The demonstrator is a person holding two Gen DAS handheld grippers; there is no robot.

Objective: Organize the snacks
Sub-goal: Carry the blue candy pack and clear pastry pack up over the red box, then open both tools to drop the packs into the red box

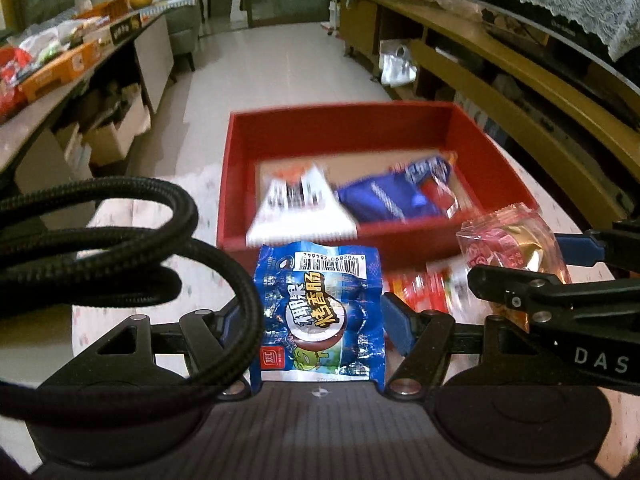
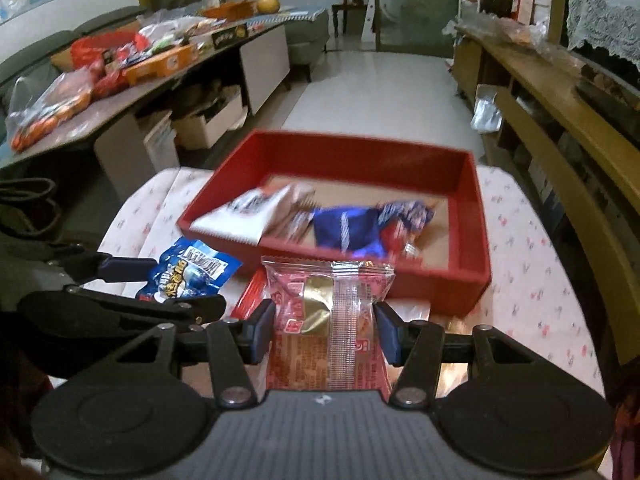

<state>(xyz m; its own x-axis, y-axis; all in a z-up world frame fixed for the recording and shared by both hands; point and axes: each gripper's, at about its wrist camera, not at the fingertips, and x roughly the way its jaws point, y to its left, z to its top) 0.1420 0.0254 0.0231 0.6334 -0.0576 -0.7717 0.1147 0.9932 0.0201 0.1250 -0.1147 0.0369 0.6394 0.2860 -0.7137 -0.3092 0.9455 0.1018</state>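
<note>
Nearest the left wrist camera, the left gripper (image 1: 320, 320) stands about half open with its blue pads pressed on either side of a blue sausage packet (image 1: 318, 312), which it holds upright with the barcode at the top. A loop of black braided cable (image 1: 132, 248) curls across at nine o'clock. At three o'clock the right gripper (image 1: 528, 264) comes in from the side, clamped on a pink wrapped pastry (image 1: 508, 248). In the right wrist view that right gripper (image 2: 325, 326) is likewise roughly half open, pads against both edges of the pink wrapped pastry (image 2: 332, 308), while the left gripper (image 2: 168, 280) and the blue sausage packet (image 2: 192, 276) show at ten o'clock. Below the held snacks a red packet (image 1: 420, 292) lies on the floral tablecloth (image 2: 532, 272), just in front of the red box (image 2: 472, 216) at twelve o'clock. Inside the box lie a white packet (image 2: 248, 216) toward eleven o'clock and a dark blue packet (image 2: 352, 224) beside it, both blurred, possibly overlapping. Farther off at ten o'clock, a side table (image 2: 132, 96) carries a heap of other snacks.
</note>
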